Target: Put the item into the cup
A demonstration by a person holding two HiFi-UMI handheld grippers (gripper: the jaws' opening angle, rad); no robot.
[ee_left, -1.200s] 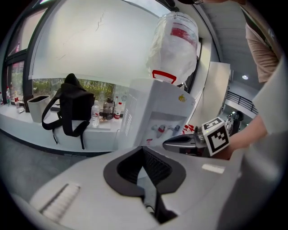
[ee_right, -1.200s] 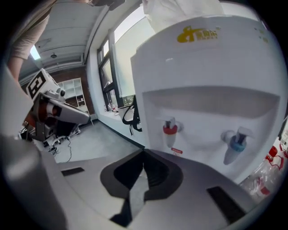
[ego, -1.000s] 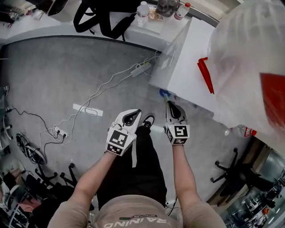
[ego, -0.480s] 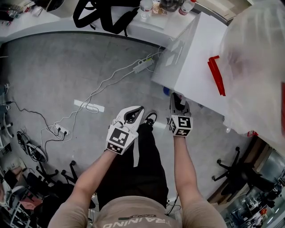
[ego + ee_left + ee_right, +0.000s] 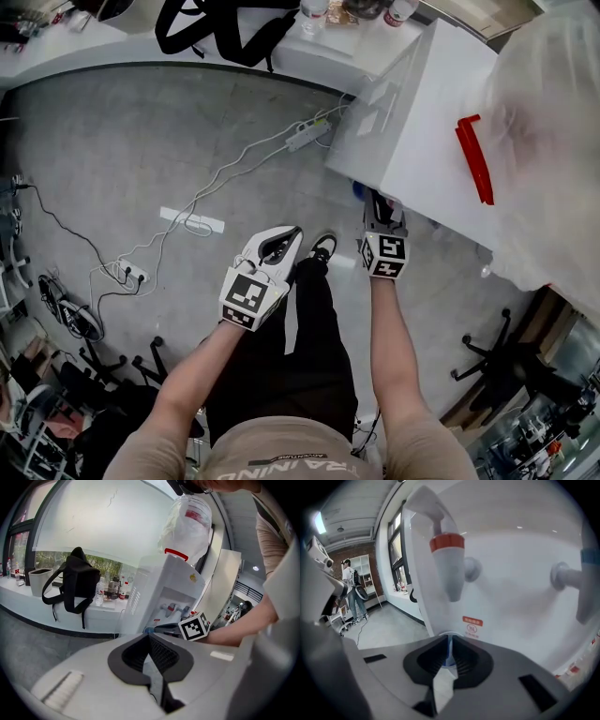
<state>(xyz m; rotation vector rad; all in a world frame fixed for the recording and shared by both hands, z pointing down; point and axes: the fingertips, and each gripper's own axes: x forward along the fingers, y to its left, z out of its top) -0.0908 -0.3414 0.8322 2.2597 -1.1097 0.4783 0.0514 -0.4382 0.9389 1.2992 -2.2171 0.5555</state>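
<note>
An office-like workroom is shown: a water dispenser (image 5: 422, 122), swivel chairs (image 5: 489, 354), a power strip (image 5: 307, 136) with cables (image 5: 225, 173) strung over grey floor, a backpack (image 5: 211, 28) left on a counter (image 5: 56, 42).

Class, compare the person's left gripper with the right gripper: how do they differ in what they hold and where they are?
The left gripper's jaws are together on nothing; the right gripper's pinch the thin wall of what looks like a blue cup. The left gripper hangs over open floor; the right gripper is up against the water dispenser, under its red tap. Both are white-bodied and shut.
</note>
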